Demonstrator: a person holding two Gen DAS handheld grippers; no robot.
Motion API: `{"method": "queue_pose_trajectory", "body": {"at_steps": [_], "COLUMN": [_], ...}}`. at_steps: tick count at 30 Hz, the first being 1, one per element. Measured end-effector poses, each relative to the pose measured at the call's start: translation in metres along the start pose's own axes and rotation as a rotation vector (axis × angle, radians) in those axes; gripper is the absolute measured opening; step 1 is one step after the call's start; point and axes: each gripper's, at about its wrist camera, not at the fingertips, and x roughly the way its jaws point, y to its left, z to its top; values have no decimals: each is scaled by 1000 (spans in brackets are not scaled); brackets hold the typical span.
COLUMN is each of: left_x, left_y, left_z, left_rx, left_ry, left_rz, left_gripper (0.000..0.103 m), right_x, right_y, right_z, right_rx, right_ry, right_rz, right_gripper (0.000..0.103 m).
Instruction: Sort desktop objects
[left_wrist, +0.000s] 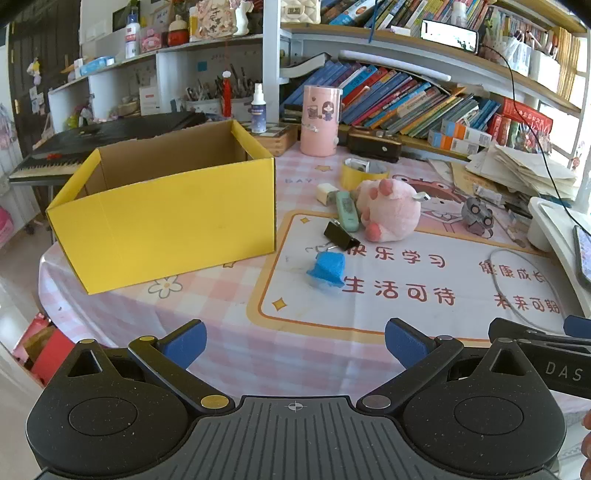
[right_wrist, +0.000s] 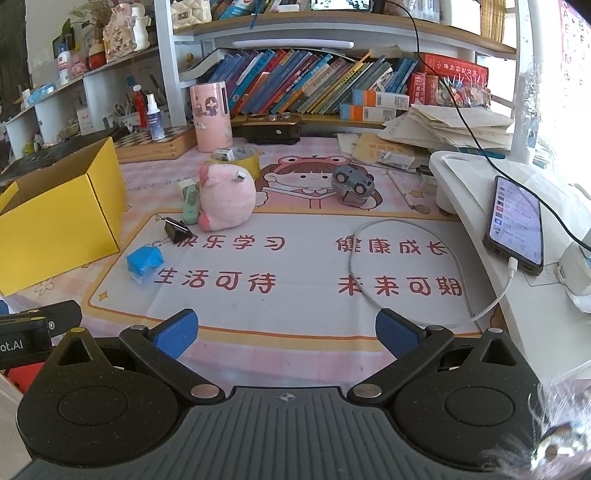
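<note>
With both grippers, left gripper (left_wrist: 294, 341) and right gripper (right_wrist: 287, 332), wide and empty, start with blue block (left_wrist: 327, 271), probably foam, nearest yellow box (left_wrist: 166, 221)

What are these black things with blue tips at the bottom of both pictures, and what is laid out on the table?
They are two hand-held grabbing tools, one in each of a person's hands, each with a camera looking forward along its two fingers. One picture is from the left gripper, the other from the right gripper. Both stand wide open and hold nothing. On the table lie a yellow box, open on top, a blue block, a black binder clip, a pink plush toy, a roll of yellow tape and a grey toy car. A phone charges on the right.
</note>
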Motion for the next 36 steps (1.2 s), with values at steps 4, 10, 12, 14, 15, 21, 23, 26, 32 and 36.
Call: {"method": "queue_pose_trajectory", "body": {"at_steps": [4,10,12,14,15,21,23,26,32,36], "left_x": [0,-2,-3,-3,-3,-3,-3,-3,-3,-3], "left_y": [0,-1,-1,-1,-1,-2,-2,-3,-3,-3], "left_z": [0,1,1,1,1,1,1,1,1,1], "left_rx": [-2,4,6,8,9,10,10,4,4,1], "left_ry": [1,-9,-11,-13,-14,-15,-15,-16,-16,-16], "left_rz": [-5,-8,-11,-13,-14,-17,-18,-12,-11,-9], "left_gripper": [103,103,103,103,103,103,103,103,103,103], "right_x": [0,-1,-1,-2,-3,-7,-7,-6,-4,-5], "right_y": [0,0,0,0,1,2,0,-2,-2,-2], "right_z": [0,1,1,1,1,3,3,4,3,3], "right_rx": [2,3,3,5,6,11,12,15,29,24], "right_ry": [-1,1,0,-2,-3,-10,-9,-7,-5,-5], "right_rz": [1,1,1,10,15,44,41,24,23,23], "right_gripper": [103,103,103,103,103,103,103,103,103,103]}}
